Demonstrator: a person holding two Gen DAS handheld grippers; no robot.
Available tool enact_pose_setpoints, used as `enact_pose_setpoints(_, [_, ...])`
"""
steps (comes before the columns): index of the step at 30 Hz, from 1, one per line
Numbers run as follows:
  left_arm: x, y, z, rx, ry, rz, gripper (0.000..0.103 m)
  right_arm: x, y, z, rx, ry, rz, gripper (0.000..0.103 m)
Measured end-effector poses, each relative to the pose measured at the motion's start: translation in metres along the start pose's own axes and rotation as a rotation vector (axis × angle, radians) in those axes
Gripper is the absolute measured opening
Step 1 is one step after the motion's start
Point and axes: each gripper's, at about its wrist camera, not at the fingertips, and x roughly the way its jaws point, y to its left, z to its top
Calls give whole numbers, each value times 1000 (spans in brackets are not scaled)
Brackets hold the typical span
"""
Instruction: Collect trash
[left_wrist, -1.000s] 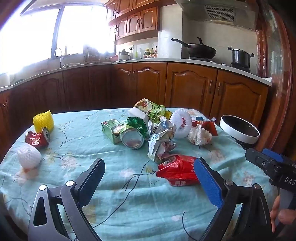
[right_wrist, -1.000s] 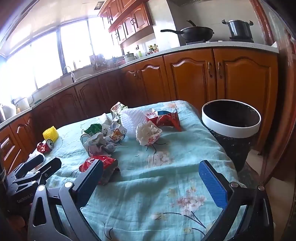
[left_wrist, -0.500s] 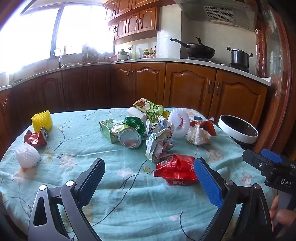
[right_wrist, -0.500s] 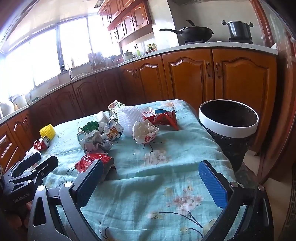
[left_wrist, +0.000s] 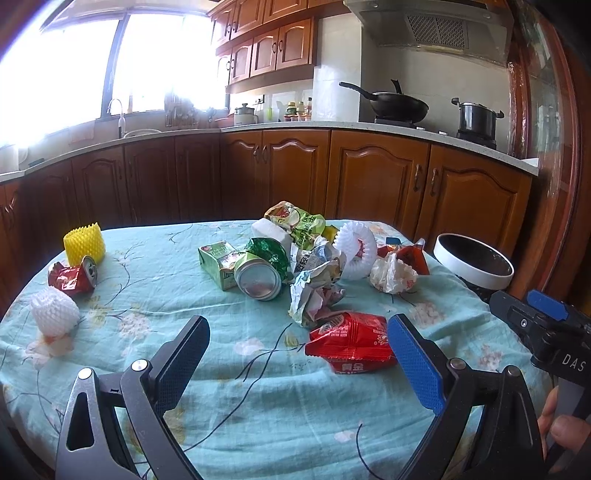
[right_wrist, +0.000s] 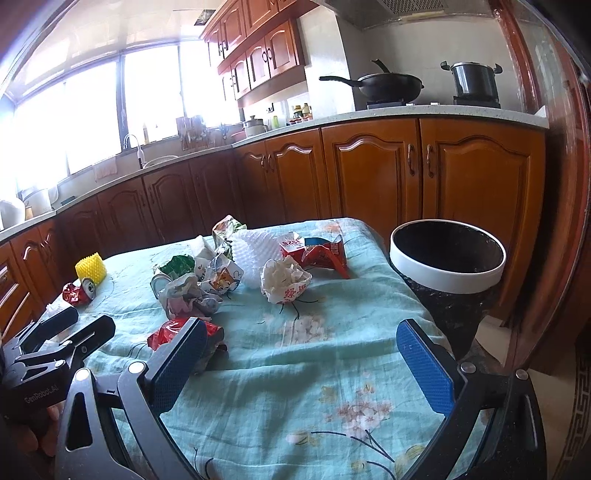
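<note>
Both grippers are held wide apart at the near edge of the table, and nothing is gripped by either. For the left gripper (left_wrist: 297, 341), the fingers are spread over the floral tablecloth (left_wrist: 258, 406), and the red snack packet (left_wrist: 351, 341) is seen lying flat just ahead of the blue right-hand finger (left_wrist: 415, 363), not touched by it. Further ahead, a heap of trash is piled: a crumpled wrapper (left_wrist: 314, 291) just beyond the packet, a dented can (left_wrist: 258, 280) on its side beside a green carton (left_wrist: 218, 262), a white foam ring (left_wrist: 354, 251) behind, and a balled paper bag (left_wrist: 391, 273) off to the right. Far to the left of this gripper, a yellow foam sleeve (left_wrist: 84, 244), a crushed red can (left_wrist: 72, 277) and a white foam net (left_wrist: 54, 312) are spread well apart from the heap. The right gripper (right_wrist: 297, 356) is likewise released, its fingers open above bare cloth; the red snack packet (right_wrist: 177, 330) is partly hidden behind its dark left finger (right_wrist: 177, 363). Ahead and to its right, beyond the table edge, the trash bin (right_wrist: 447, 273) is seen with its white rim and dark inside, standing just beside the table. The paper bag (right_wrist: 284, 280) lies ahead of this gripper, between the heap and the bin.
</note>
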Motion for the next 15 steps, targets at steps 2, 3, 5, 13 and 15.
enact_pose_setpoints(2, [-1,-1,0,3,-5,1,97,0,0,0,0,-3,2,103])
enact_pose_setpoints(3, [-2,-1,0,5,-7,1,97,0,-1,1,0,-4,2,103])
enact_pose_setpoints(5, [-2,-1,0,7,-10,2,97,-1,-1,1,0,-8,5,103])
enact_pose_setpoints(13, [-3,-3,1,7,-20,0,97,-5,-1,2,0,-30,5,103])
enact_pose_setpoints(15, [-4,-3,1,9,-26,0,97,-6,-1,3,-3,-37,9,103])
